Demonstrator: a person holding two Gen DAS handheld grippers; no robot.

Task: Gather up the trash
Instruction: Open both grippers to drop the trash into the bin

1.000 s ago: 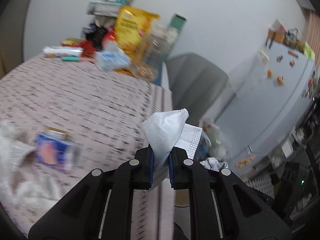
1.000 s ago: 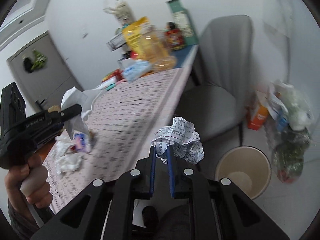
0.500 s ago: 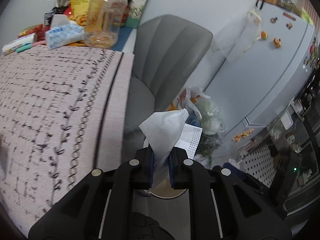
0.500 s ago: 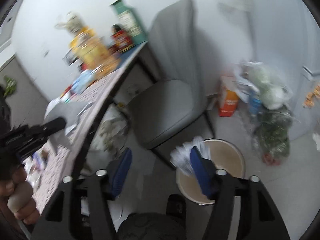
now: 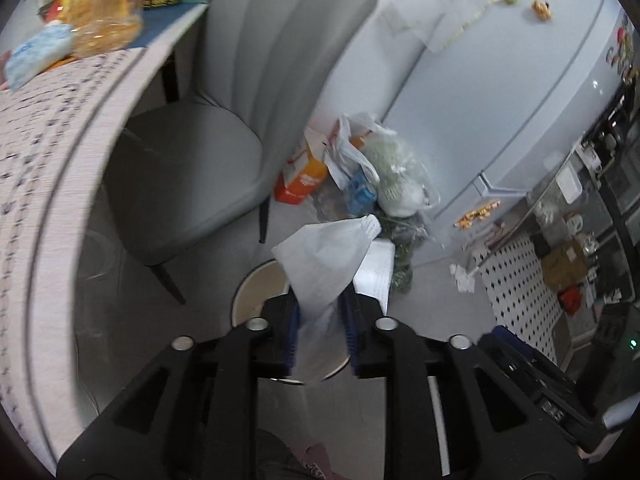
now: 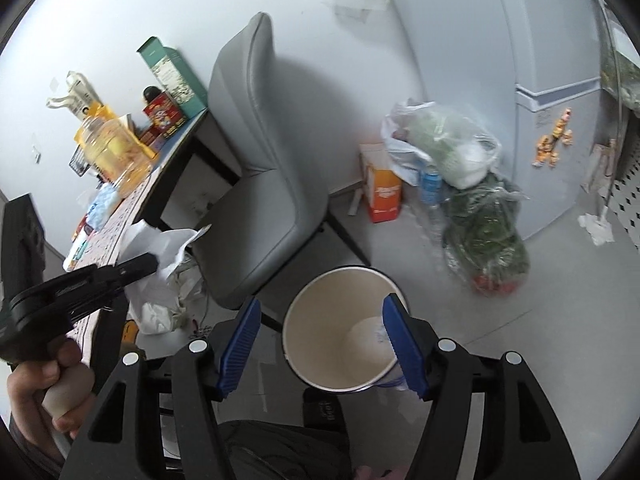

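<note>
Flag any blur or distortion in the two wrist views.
Left wrist: tablecloth smeared by motion, tissue sharp, fridge edges bowed by fisheye. Right wrist: table items blurred, bin rim fairly crisp, dark vignette at the corners.

Left tongs (image 5: 320, 334) opening, right tongs (image 6: 320, 346) agape

— Where does the bin (image 6: 340, 344) stand?
— On the floor (image 6: 500, 340), just before the chair (image 6: 264, 184), which is tucked at the table's end (image 5: 60, 128).
— And behind it?
— The carton (image 6: 382, 190) and bags (image 6: 460, 168) lie between the chair and the fridge (image 6: 560, 40).
— Anything inside?
— A crumpled paper (image 6: 368, 340), at the bottom.
</note>
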